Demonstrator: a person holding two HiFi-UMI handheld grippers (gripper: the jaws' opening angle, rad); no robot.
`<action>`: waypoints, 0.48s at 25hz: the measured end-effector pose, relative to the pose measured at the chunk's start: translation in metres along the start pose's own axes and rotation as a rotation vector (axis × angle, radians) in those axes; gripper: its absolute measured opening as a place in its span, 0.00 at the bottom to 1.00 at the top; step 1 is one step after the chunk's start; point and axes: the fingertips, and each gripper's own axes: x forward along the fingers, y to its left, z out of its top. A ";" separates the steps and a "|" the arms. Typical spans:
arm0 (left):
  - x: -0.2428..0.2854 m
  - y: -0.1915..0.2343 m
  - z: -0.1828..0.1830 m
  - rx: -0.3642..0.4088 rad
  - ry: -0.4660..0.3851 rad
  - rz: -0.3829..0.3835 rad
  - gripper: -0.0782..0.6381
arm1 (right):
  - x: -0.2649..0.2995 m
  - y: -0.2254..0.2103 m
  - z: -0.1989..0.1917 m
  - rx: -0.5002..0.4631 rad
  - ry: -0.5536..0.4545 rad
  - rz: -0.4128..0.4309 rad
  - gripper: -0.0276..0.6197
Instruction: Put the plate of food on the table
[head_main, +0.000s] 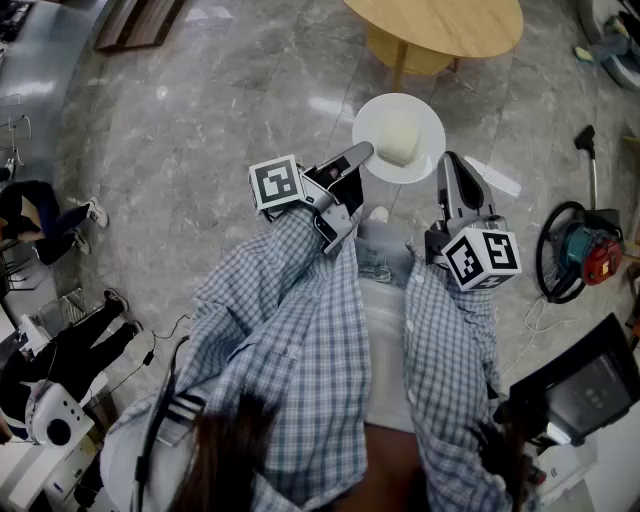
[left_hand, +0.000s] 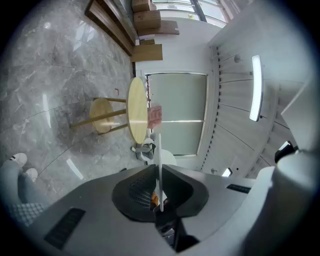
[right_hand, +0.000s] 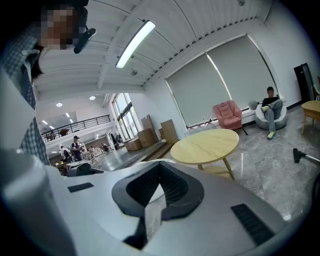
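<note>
A white plate (head_main: 375, 120) carrying a pale lump of food (head_main: 401, 140) hangs over the grey marble floor, short of the round wooden table (head_main: 450, 25). My left gripper (head_main: 358, 155) is shut on the plate's left rim. In the left gripper view that rim (left_hand: 159, 165) runs edge-on between the jaws, with the table (left_hand: 136, 107) beyond. My right gripper (head_main: 447, 160) sits at the plate's right edge, its jaws drawn together. In the right gripper view a white sliver of plate (right_hand: 156, 194) shows past the jaws and the table (right_hand: 205, 145) stands ahead.
A red and teal machine with a black hose (head_main: 590, 255) lies on the floor at the right, next to a black case (head_main: 590, 385). People (head_main: 40, 215) stand at the left. A pink armchair (right_hand: 227, 111) and a seated person (right_hand: 271, 105) are beyond the table.
</note>
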 end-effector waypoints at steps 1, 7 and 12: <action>0.000 0.000 -0.001 0.000 0.000 0.001 0.15 | -0.001 0.000 0.000 0.000 -0.001 0.000 0.05; -0.001 -0.001 -0.003 0.000 -0.003 -0.003 0.15 | -0.003 0.004 0.000 -0.005 0.002 0.021 0.05; -0.001 -0.002 -0.003 -0.004 -0.009 -0.007 0.15 | -0.002 0.008 -0.001 -0.036 0.008 0.035 0.05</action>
